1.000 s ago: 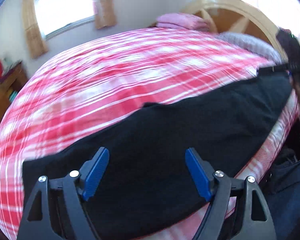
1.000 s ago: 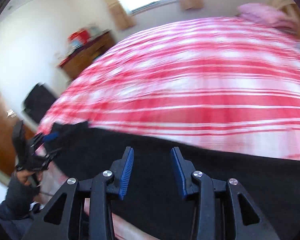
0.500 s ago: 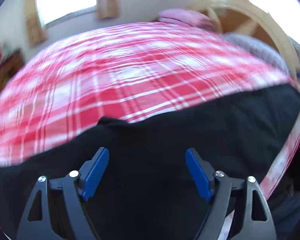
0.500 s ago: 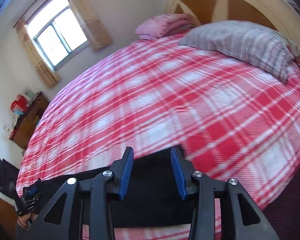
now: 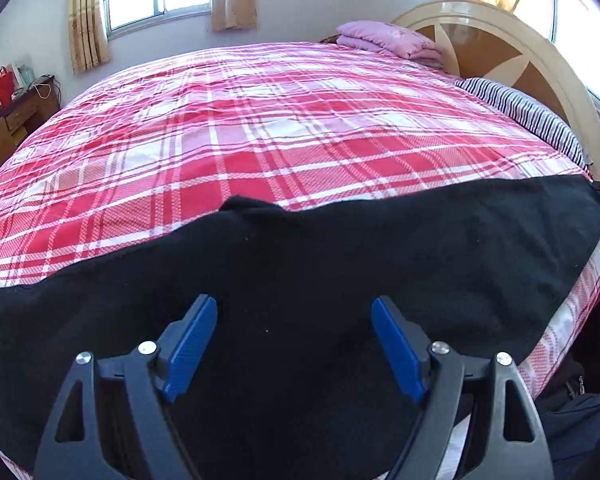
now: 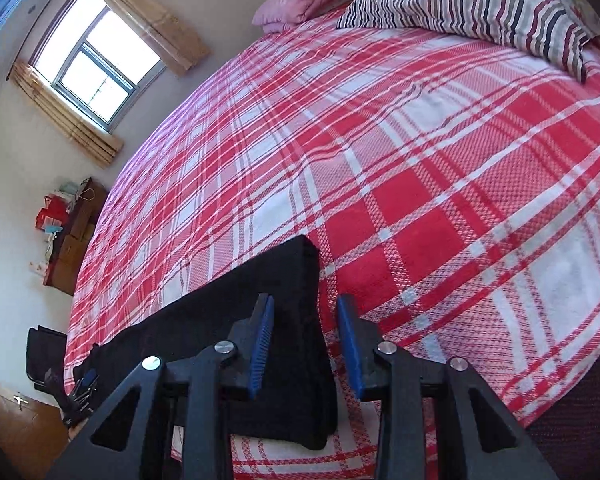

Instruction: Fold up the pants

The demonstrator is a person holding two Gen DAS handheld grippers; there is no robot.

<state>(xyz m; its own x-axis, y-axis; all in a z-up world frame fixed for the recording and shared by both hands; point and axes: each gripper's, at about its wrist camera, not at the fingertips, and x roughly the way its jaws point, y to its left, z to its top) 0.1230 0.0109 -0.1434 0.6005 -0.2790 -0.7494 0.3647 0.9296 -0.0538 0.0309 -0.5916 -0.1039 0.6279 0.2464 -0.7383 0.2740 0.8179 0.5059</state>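
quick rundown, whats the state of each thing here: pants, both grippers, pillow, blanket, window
black pants: laid flat along the near edge of the bed, not yet folded over
left gripper: jaws wide open over the pants, holding nothing
right gripper: jaws closing at the pants' end edge, fabric between them, pads not pressing yet
striped pillow: lying at the headboard
pink blanket: folded, at the bed's head
window: shut, curtains drawn aside

Both wrist cameras look steeply down, close over pants [image 5: 340, 272] on bed [image 5: 300, 120].
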